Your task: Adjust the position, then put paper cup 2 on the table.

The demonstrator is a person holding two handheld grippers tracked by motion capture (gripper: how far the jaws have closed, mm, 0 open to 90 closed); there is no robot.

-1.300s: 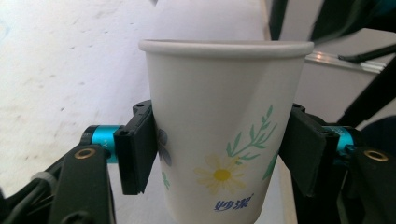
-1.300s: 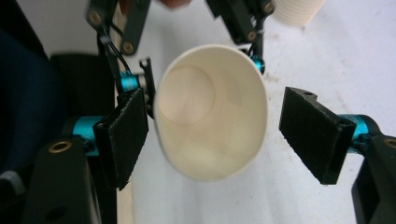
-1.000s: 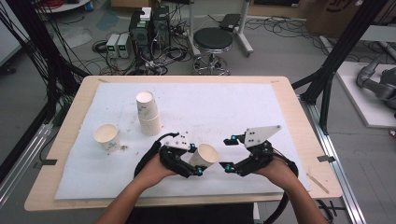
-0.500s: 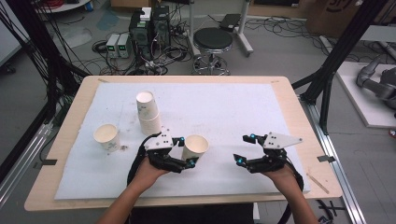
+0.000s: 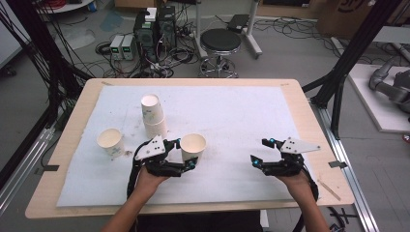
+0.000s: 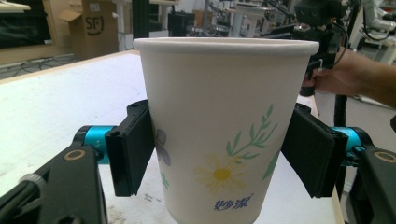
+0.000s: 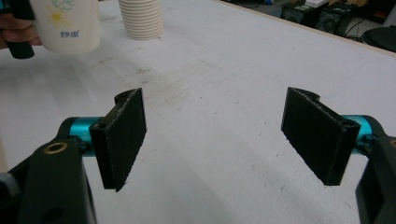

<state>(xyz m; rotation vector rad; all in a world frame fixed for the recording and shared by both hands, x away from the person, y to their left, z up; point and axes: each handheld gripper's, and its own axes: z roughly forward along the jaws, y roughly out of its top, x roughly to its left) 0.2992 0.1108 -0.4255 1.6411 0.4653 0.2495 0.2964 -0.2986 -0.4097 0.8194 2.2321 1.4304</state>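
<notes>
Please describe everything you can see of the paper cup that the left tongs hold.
The cup is white paper with a rolled rim, printed with a yellow daisy, green sprigs and blue characters near the base. It stands upright and looks empty from above. The left tongs hold it from both sides, the black pads pressing on its wall. It is at the near middle of the white mat, right of the cup stack.

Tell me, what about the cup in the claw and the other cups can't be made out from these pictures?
- Held paper cup: left gripper view's bottom edge cuts off its base; whether it touches the table is unclear.
- Left gripper pads: the cup hides the contact faces.
- Stack of cups: too small in the high view to count; the right gripper view's top edge cuts it off.
- Lone cup: its print is too small.
</notes>
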